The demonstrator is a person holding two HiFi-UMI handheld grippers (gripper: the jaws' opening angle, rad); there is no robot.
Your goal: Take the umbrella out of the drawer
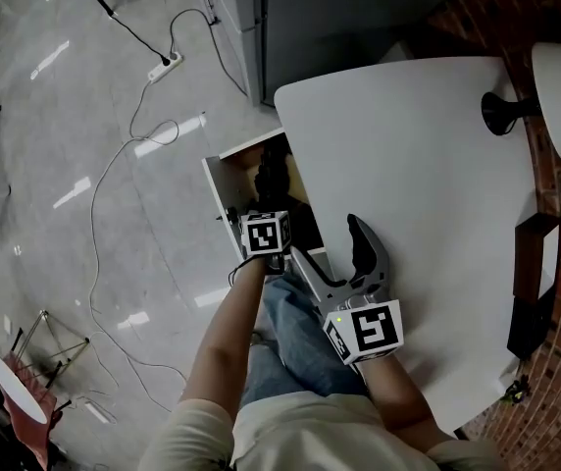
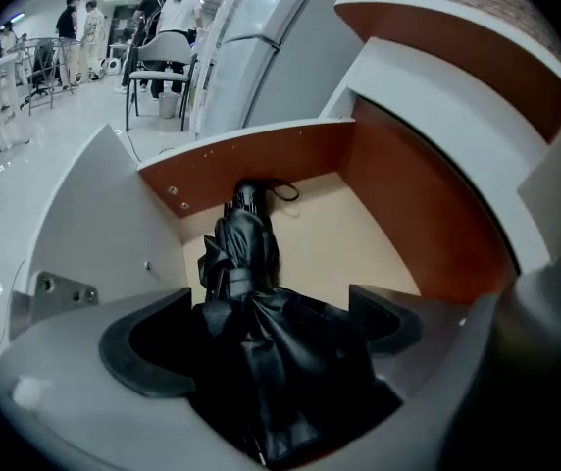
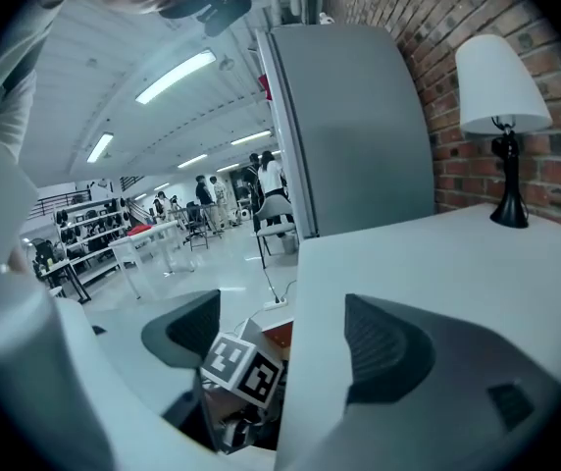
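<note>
A black folded umbrella (image 2: 246, 263) lies in the open drawer (image 2: 261, 160) under the white table (image 1: 428, 165); in the head view the umbrella (image 1: 273, 180) shows as a dark shape in the drawer (image 1: 220, 189). My left gripper (image 2: 266, 332) reaches down into the drawer with its jaws wide apart. The umbrella's loose fabric lies between them, and the pads do not press on it. My right gripper (image 1: 334, 248) hovers open over the table's near edge with nothing between its fingers. In the right gripper view, the right gripper (image 3: 285, 341) looks across the left gripper's marker cube (image 3: 244, 369).
A white-shaded lamp (image 1: 555, 101) stands at the table's far right by the brick wall. A dark box (image 1: 535, 283) sits at the right edge. A grey cabinet (image 1: 359, 8) stands behind the table. A power strip (image 1: 166, 65) and cable lie on the floor.
</note>
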